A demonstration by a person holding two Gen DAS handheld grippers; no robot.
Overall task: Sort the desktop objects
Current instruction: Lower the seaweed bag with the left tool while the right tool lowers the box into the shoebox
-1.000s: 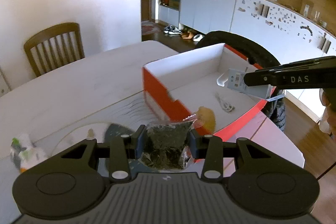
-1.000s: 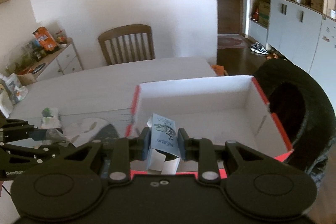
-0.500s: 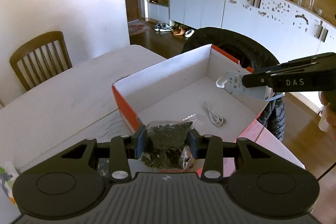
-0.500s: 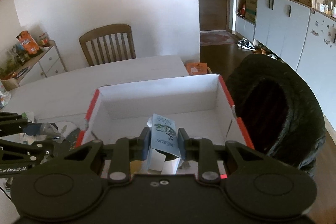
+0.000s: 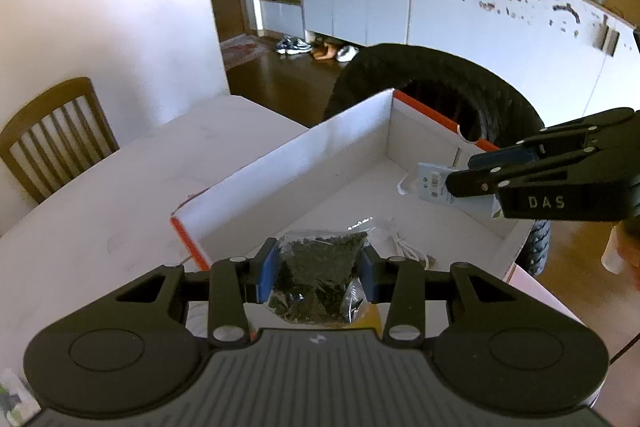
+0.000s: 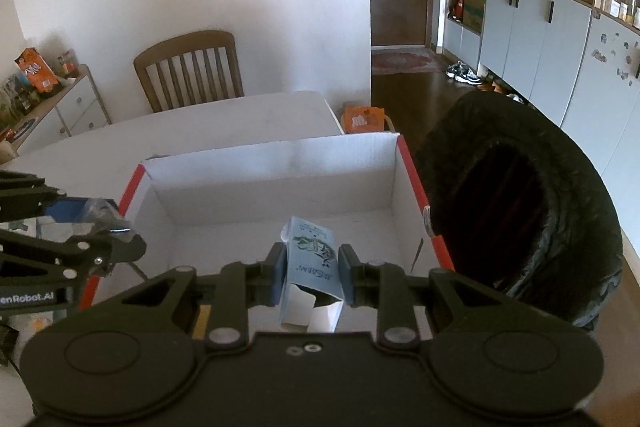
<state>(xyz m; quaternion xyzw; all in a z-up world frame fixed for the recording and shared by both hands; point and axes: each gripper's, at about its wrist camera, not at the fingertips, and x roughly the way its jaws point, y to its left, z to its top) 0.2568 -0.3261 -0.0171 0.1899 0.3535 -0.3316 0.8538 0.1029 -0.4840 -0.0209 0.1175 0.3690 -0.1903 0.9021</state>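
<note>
Left gripper (image 5: 318,269) pinches a clear bag of dark leaves (image 5: 316,277) above the near-left rim of the open box (image 5: 304,163). Right gripper (image 6: 313,273) clamps a small blue carton (image 6: 312,267), long axis pointing far, over the box's floor. Both loads sit above the box; release looks next.

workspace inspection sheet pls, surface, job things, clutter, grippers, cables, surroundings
surface: white table, mostly bare at the far end
job's things: open white cardboard box with red outside on the table; bag of dark dried leaves; small blue printed carton
clutter: printed wrapper at the table's near left corner
grippers: left gripper shut on the bag, at the box's near edge; right gripper shut on the carton, over the box
cables: white cable lying on the box floor
surroundings: wooden chair, black tyre, grey cabinets
</note>
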